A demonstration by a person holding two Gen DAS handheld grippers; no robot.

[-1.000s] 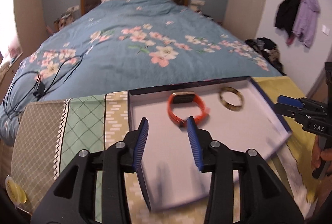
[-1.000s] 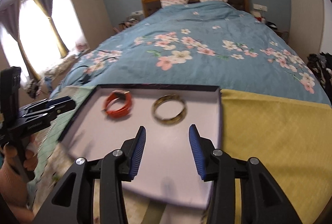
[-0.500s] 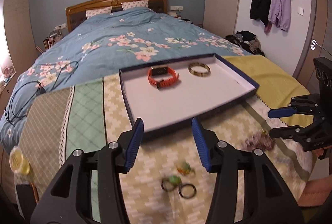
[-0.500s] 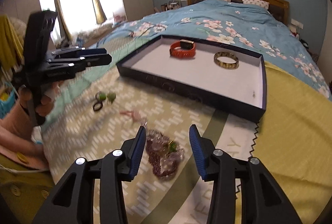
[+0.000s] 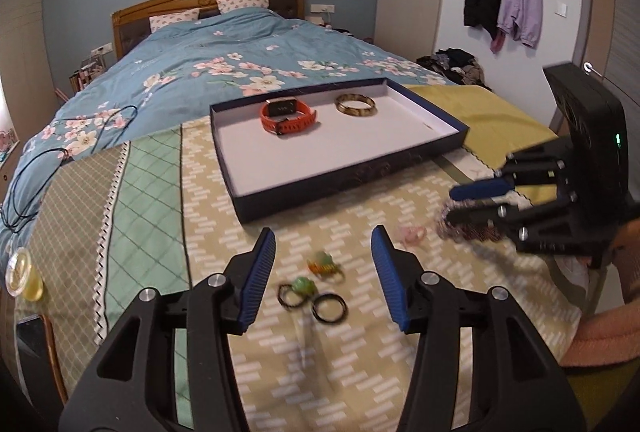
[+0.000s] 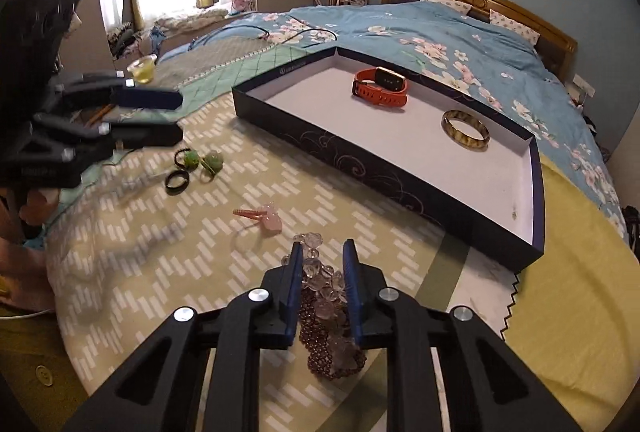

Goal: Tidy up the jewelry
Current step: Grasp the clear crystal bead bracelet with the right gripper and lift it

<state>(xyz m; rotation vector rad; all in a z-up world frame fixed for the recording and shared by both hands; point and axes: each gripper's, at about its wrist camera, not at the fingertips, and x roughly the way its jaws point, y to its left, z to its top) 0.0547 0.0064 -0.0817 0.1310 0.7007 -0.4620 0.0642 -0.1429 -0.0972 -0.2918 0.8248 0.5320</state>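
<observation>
A dark blue tray [image 5: 340, 187] [image 6: 360, 167] on the patterned cloth holds an orange watch [image 5: 288, 115] [image 6: 380, 87] and an amber bangle [image 5: 355, 105] [image 6: 466, 129]. My left gripper [image 5: 323, 248] [image 6: 180, 116] is open above three small rings: a black ring [image 5: 329, 308] [image 6: 177, 181] and two green-stoned ones [image 5: 302, 286]. My right gripper [image 6: 322, 260] [image 5: 450, 205] is closing on a heap of beaded bracelets [image 6: 332, 348], and its pads touch the clear beads between them. A pink charm [image 6: 266, 220] [image 5: 412, 234] lies between the two heaps.
A small cup of yellow liquid [image 5: 20, 274] [image 6: 143, 68] stands at the cloth's left edge. A black cable [image 5: 60, 135] lies on the floral bedspread. A yellow cloth [image 5: 480, 111] covers the right side. A person's hand [image 6: 36, 199] holds the left gripper.
Both grippers drew back from over the tray to the loose jewelry on the cloth. The right jaws narrowed around the beaded bracelets. The left jaws widened a little.
</observation>
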